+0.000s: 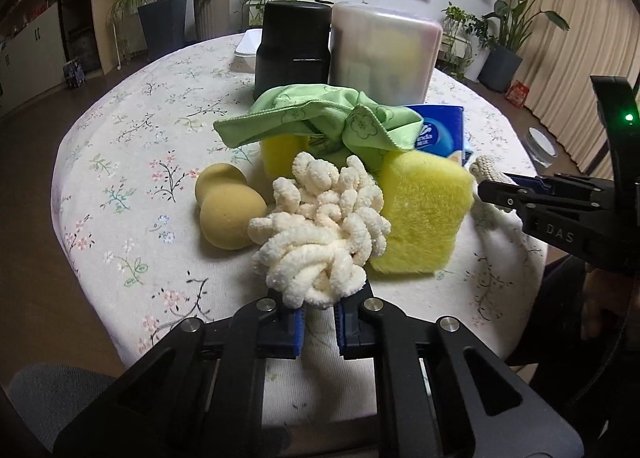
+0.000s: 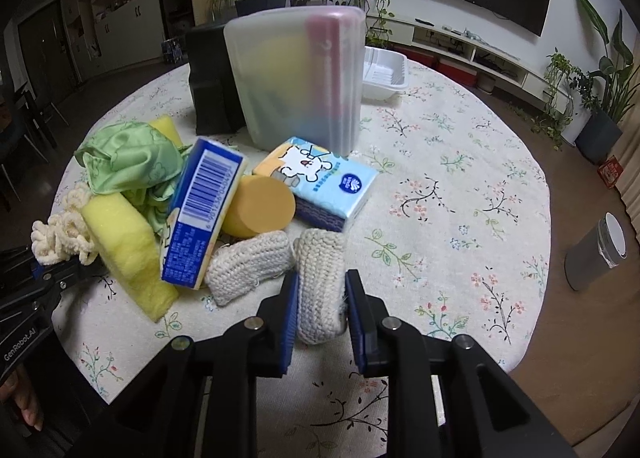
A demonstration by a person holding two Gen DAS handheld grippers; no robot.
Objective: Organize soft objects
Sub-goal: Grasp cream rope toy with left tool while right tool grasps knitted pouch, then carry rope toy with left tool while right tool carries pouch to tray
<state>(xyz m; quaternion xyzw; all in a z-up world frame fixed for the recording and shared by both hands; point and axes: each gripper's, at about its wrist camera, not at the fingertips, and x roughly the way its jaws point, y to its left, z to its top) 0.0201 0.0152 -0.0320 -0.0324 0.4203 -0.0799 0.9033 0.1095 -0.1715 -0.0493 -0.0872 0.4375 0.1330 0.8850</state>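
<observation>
My left gripper [image 1: 320, 310] is shut on the near end of a cream fluffy chenille bundle [image 1: 320, 230], which also shows in the right wrist view [image 2: 64, 234]. My right gripper [image 2: 322, 298] is shut on a cream knitted pad [image 2: 322, 282]; a second knitted pad [image 2: 248, 262] lies beside it. In the pile are a yellow sponge [image 1: 424, 214], a green cloth [image 1: 320, 118], a tan peanut-shaped sponge [image 1: 228, 210], a round orange sponge [image 2: 260, 206], a blue tissue pack [image 2: 204, 214] and a light-blue tissue pack [image 2: 320, 186].
A frosted plastic box [image 2: 296, 82] and a black container [image 1: 294, 46] stand upright behind the pile on the round floral tablecloth [image 2: 460, 178]. A white tray [image 2: 384, 74] sits at the far edge. A grey bin [image 2: 596, 254] stands on the floor at the right.
</observation>
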